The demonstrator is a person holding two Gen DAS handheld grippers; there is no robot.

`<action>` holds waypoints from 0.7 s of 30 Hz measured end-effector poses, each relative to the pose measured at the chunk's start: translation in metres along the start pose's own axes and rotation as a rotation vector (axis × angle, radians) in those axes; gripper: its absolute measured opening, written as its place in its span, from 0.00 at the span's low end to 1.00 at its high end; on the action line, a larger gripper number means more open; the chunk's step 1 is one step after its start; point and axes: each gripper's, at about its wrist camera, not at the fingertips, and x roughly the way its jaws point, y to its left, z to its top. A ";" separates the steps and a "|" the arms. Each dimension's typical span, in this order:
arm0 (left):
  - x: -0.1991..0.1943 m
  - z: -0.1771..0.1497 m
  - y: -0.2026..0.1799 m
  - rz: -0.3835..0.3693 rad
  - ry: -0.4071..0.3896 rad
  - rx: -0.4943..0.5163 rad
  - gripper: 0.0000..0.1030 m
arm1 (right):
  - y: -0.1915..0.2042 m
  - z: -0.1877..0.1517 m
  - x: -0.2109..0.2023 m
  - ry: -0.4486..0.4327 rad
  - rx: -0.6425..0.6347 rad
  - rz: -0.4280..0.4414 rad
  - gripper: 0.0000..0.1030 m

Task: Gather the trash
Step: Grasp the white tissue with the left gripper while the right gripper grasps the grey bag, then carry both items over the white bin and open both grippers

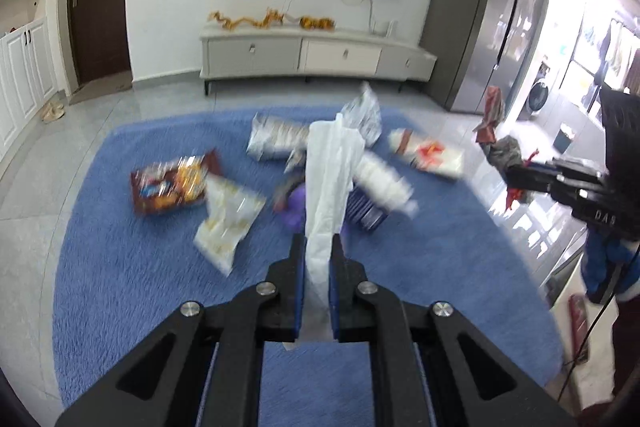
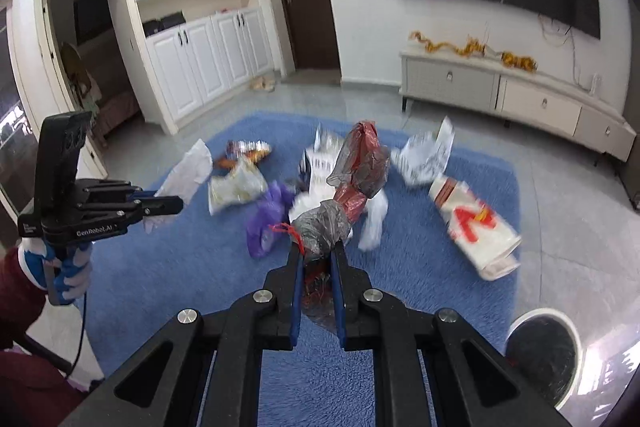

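While our left tongs (image 1: 318,247) clamp white tissue (image 1: 330,179) and right tongs (image 2: 318,259) clamp a plastic bag (image 2: 352,187), wrappers (image 1: 168,183) litter the rug (image 1: 120,267), bin (image 2: 540,351) waiting.

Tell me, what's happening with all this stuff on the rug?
A person is picking up litter with a handheld gripper in each hand. The left gripper is clamped on a white tissue, and the right gripper on a crumpled red and grey plastic bag. More wrappers lie on the blue rug. A white bin stands nearby.

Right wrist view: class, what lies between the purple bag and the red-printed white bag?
In the right wrist view, the held red-and-grey plastic bag and crumpled white wrappers lie there.
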 end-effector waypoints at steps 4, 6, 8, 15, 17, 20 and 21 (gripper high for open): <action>-0.006 0.038 -0.034 -0.067 -0.046 -0.001 0.09 | -0.001 0.015 -0.039 -0.087 0.011 -0.052 0.12; -0.003 0.055 -0.053 -0.096 -0.053 0.014 0.09 | -0.011 0.019 -0.060 -0.123 0.034 -0.086 0.12; 0.004 0.075 -0.078 -0.128 -0.051 0.039 0.09 | -0.024 0.022 -0.075 -0.149 0.067 -0.123 0.12; 0.061 0.131 -0.178 -0.224 0.046 0.129 0.09 | -0.104 0.015 -0.114 -0.178 0.299 -0.256 0.12; 0.086 0.140 -0.206 -0.244 0.084 0.152 0.09 | -0.136 0.008 -0.120 -0.151 0.381 -0.290 0.12; 0.129 0.144 -0.247 -0.264 0.153 0.183 0.09 | -0.182 -0.013 -0.120 -0.099 0.497 -0.334 0.12; 0.145 0.144 -0.260 -0.272 0.179 0.192 0.09 | -0.195 -0.022 -0.119 -0.080 0.533 -0.337 0.12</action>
